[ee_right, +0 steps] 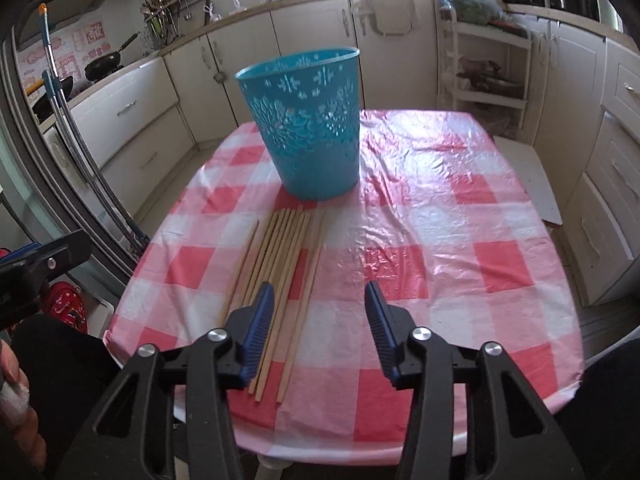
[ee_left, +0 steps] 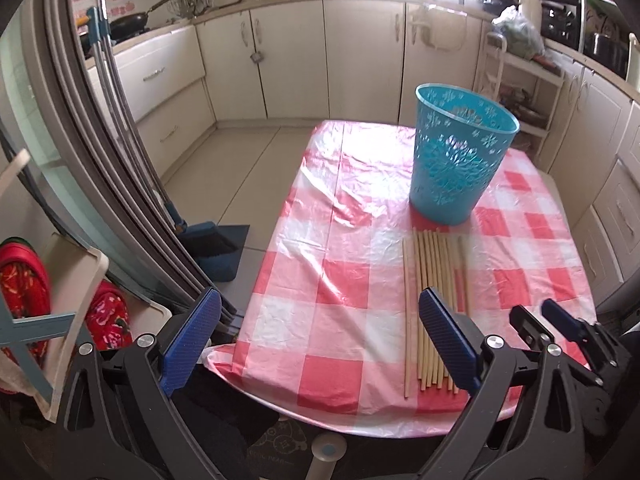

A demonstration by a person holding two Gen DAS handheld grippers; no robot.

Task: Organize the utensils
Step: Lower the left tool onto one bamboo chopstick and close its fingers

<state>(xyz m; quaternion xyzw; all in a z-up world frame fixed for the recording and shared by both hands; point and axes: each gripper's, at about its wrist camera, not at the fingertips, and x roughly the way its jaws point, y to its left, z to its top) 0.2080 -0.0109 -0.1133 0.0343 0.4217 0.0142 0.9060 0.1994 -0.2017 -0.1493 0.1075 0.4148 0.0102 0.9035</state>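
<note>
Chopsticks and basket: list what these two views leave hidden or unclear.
- Chopsticks: the near ends of some are hidden behind a finger of the right gripper in the right wrist view, and behind a left gripper finger in the left view, so the count is unsure.
- Basket: its floor is hidden by its own wall in both views.

Glossy, crinkled plastic sheeting covers the table, a tablecloth (ee_right: 420, 208) in red and white checks throwing back window glare. On it lie pale wooden chopsticks (ee_right: 276, 272), matt and smooth. Behind them stands a turquoise plastic basket (ee_right: 308, 128), its wall pierced with cut-out patterns, slightly shiny. The right gripper (ee_right: 320, 320) shows matt black plastic, ribbed blue pads, bright metal screws.
</note>
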